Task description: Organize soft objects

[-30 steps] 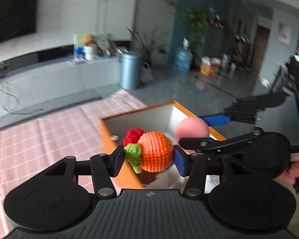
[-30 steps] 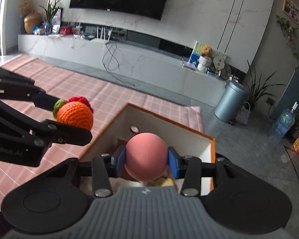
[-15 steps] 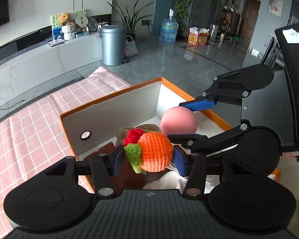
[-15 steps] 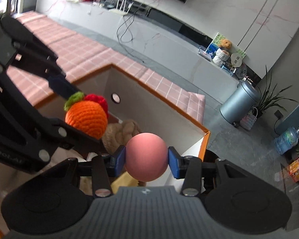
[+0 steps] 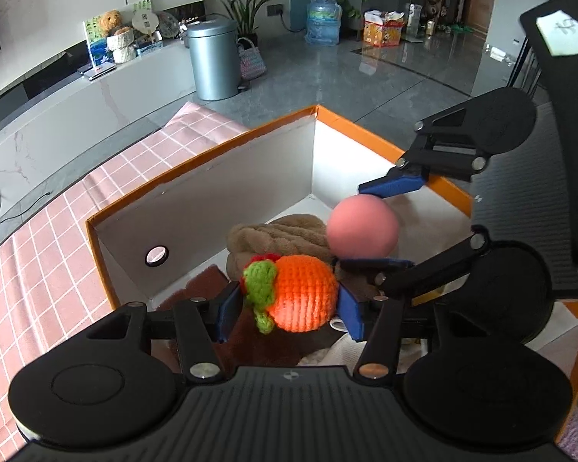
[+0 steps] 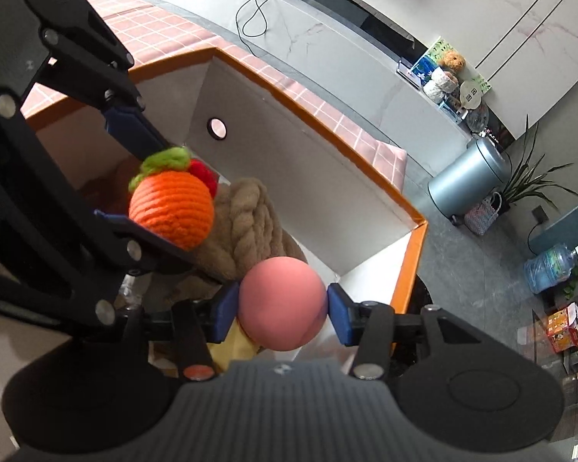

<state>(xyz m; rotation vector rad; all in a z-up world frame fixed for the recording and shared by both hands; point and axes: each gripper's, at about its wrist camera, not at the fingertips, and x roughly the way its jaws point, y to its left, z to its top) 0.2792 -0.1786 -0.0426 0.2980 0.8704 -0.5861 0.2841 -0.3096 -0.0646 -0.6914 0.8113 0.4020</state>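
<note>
Closest to us, the left gripper (image 5: 289,308) grips the orange knitted toy (image 5: 304,296) with its green leaf. Its jaws have just opened a little. The toy is still up in the air between the blue pads (image 5: 348,310), so it looks like they have not let go yet.

Next to it, the right gripper (image 6: 281,308) grips the pink ball (image 6: 281,304) the same way. Its jaws have also just opened a little, but the ball still sits between the pads and has not dropped.

A second ago both toys were up over the near edge of the orange box (image 5: 212,192). Now both hands have come down and tipped forward, and the toys hang inside the box walls. They are just above the brown fluffy toy (image 5: 281,231) that already lies in there.

I think this is the drop. Both toys are about to land in the box, which is where the soft things go.

Behind the box is the table (image 5: 38,269) with its pink checked cloth. Far back on the floor is a grey bin (image 5: 214,61).
</note>
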